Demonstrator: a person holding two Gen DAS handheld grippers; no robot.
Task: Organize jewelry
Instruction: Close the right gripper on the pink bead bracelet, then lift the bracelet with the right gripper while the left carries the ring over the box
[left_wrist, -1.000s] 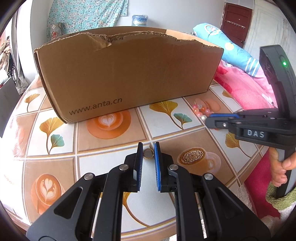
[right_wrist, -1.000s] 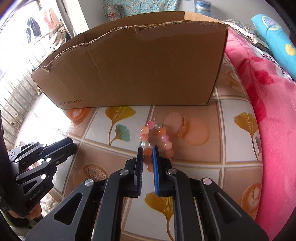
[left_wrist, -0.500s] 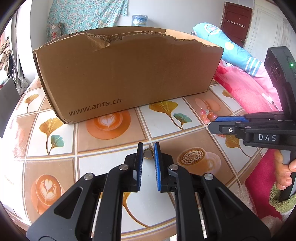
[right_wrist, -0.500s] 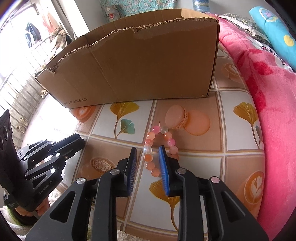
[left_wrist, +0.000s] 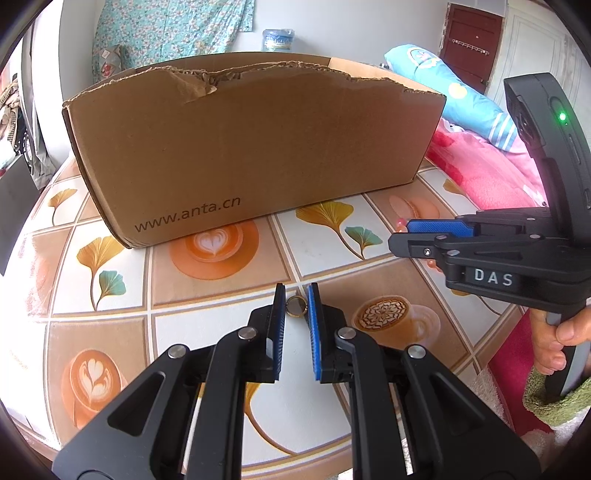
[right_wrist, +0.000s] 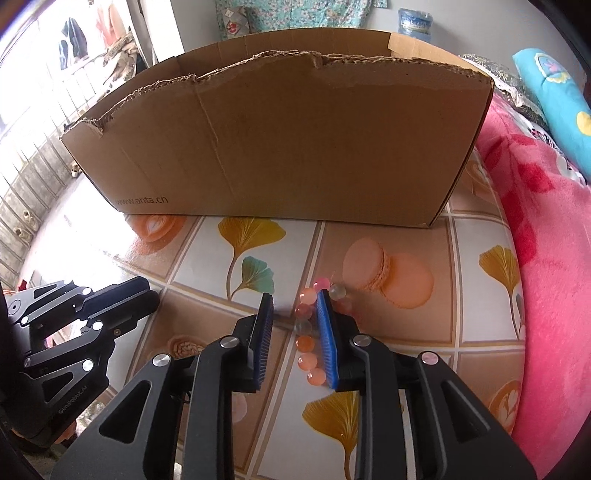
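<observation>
1. A small gold ring (left_wrist: 296, 306) is seen lying on the desk (left_wrist: 207, 325) between the left tongs (left_wrist: 295, 306), which are held slightly apart.
2. The right tongs (right_wrist: 295, 314) are parted over the bead bracelet (right_wrist: 309, 332).
3. Both pieces are judged light and slippery; the ring is best pinched across its band.

The box (left_wrist: 255, 155) is matt brown corrugated cardboard, its top edge torn and ragged. The table (left_wrist: 325, 398) wears a glossy, smooth printed cover. The ring (left_wrist: 296, 306), low centre in the left view, looks like shiny gold metal. The bracelet (right_wrist: 306, 341) has glossy, translucent beads. Both grippers (left_wrist: 296, 325) (right_wrist: 295, 334) are matt black plastic with ribbed blue pads (right_wrist: 327, 334). At right, the blanket (right_wrist: 554, 280) is fuzzy pink cloth.
</observation>
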